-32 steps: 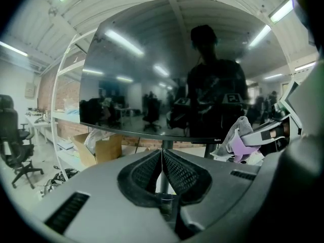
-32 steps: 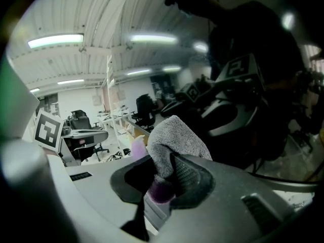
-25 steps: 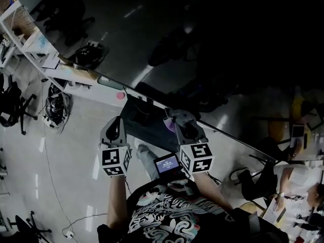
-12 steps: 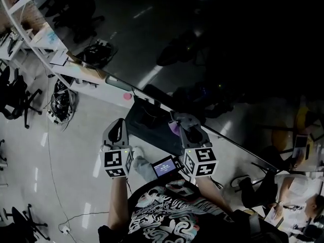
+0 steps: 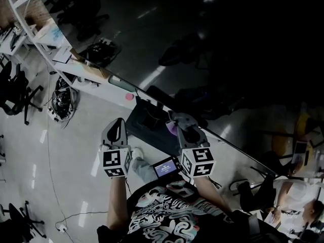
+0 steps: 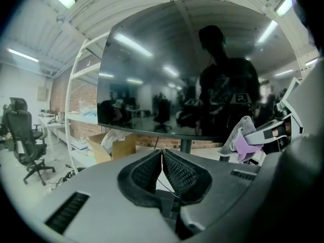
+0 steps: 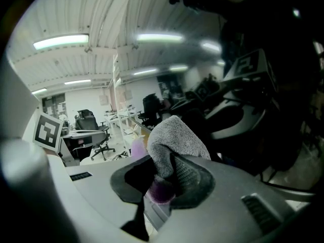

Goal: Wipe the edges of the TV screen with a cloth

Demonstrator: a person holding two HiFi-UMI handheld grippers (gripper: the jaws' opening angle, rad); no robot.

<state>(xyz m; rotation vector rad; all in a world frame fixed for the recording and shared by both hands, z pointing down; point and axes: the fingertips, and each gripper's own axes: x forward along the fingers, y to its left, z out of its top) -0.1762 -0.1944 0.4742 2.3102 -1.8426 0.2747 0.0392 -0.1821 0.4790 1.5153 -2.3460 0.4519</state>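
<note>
TV screen [image 5: 228,59], a wide, flat, glossy black panel, fills the upper right of the head view and mirrors ceiling lights and the person in the left gripper view. Pale, shiny floor [image 5: 76,135] spreads below it. A white metal shelf rack [image 5: 48,37] stands at the screen's left end, with a black office chair [image 6: 20,135] beyond it. An open brown cardboard box [image 6: 114,147] sits low by the rack and holds crumpled clear plastic [image 6: 109,138]. The left gripper [image 5: 117,130] hangs below the screen's lower edge with its ribbed black pads pressed together on nothing. The right gripper [image 5: 183,128] pinches a soft, fuzzy cloth [image 7: 172,138], grey outside and purple inside, bunched into a rounded lump above the pads. The cloth lies just at the screen's lower edge; whether it touches cannot be told.
</note>
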